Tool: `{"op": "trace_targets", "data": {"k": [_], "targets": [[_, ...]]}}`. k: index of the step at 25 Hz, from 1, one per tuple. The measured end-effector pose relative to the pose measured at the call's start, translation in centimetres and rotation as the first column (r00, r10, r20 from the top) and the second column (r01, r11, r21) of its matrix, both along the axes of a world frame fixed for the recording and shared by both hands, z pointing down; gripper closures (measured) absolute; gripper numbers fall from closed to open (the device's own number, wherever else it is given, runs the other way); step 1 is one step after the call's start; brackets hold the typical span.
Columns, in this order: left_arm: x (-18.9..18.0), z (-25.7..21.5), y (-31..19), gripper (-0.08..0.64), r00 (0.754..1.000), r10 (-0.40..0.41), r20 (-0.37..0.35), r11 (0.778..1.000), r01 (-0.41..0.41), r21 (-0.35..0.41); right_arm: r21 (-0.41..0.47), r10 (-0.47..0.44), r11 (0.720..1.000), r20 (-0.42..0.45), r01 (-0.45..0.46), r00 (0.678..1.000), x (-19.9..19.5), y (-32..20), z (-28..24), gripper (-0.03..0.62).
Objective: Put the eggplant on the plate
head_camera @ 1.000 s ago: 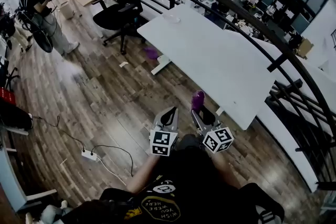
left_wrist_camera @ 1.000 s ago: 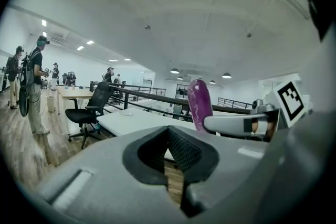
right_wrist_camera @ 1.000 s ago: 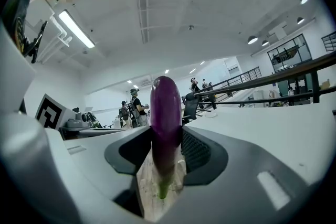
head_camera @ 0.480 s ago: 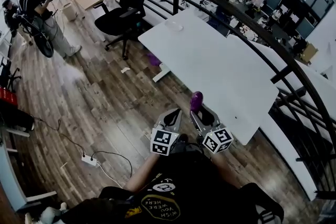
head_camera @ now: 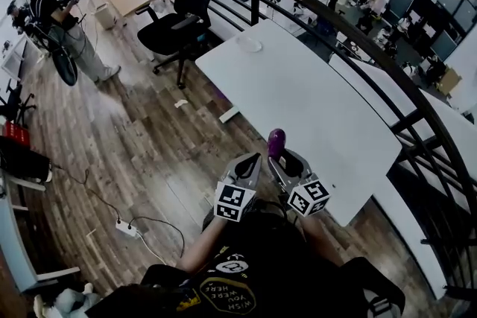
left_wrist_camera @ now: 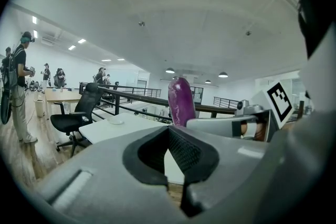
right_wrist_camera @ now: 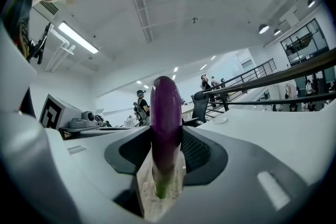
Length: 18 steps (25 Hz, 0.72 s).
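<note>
- Closer than a second ago, the white table (head_camera: 313,93) has drawn in toward both grippers as you walked up. Its near edge now lies just ahead of them, where wooden floor showed before.
- A black office chair (head_camera: 182,15) stands well ahead and to the left of your left gripper, beside the table's far end. It is not in your way.
- Your right gripper (head_camera: 282,158) is clamped on the eggplant. The right gripper view shows both pads pressing its lower body, with the jaws standing fairly wide because the fruit fills them.
- Your left gripper (head_camera: 250,160) travels just beside the right one, on its left. Its jaws are brought together with nothing between them.
- The eggplant (head_camera: 276,140) stands nearly upright in the right gripper, purple end up and green stem end down below the pads. Its tip now shows against the table's edge.
- The plate (head_camera: 249,45) is small and pale. It sits on the table's far end, well ahead of the right gripper and a little to its left, and it is empty.
- By my reading, the pick-up is done and the carry is under way. You have yet to bring the right gripper along the table to the plate, lower the eggplant onto it and let go.
</note>
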<state>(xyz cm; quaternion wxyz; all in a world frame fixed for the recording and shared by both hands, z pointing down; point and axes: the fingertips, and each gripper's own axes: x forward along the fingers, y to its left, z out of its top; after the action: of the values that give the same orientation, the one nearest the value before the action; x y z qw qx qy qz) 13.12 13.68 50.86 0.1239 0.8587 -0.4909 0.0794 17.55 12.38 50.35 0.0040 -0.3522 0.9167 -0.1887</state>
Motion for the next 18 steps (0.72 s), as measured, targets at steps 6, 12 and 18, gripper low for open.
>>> {"op": "trace_targets", "data": {"k": [6, 12, 18], "targets": [[-0.8, 1.5, -2.9, 0.555, 1.0, 0.011, 0.011, 0.999, -0.011, -0.044, -0.039, -0.027, 0.999, 0.007, 0.027, 1.0, -1.5, -3.7, 1.2, 0.411], [-3.3, 1.5, -7.7, 0.555, 1.0, -0.003, 0.011, 0.999, 0.003, -0.039, -0.042, -0.015, 0.999, -0.003, 0.015, 1.0, -3.3, -7.9, 1.1, 0.411], [-7.0, 0.8, -12.9, 0.555, 1.0, 0.015, -0.004, 1.0, -0.015, -0.009, -0.012, 0.028, 1.0, -0.002, -0.028, 1.0, -6.2, -12.3, 0.3, 0.411]]}}
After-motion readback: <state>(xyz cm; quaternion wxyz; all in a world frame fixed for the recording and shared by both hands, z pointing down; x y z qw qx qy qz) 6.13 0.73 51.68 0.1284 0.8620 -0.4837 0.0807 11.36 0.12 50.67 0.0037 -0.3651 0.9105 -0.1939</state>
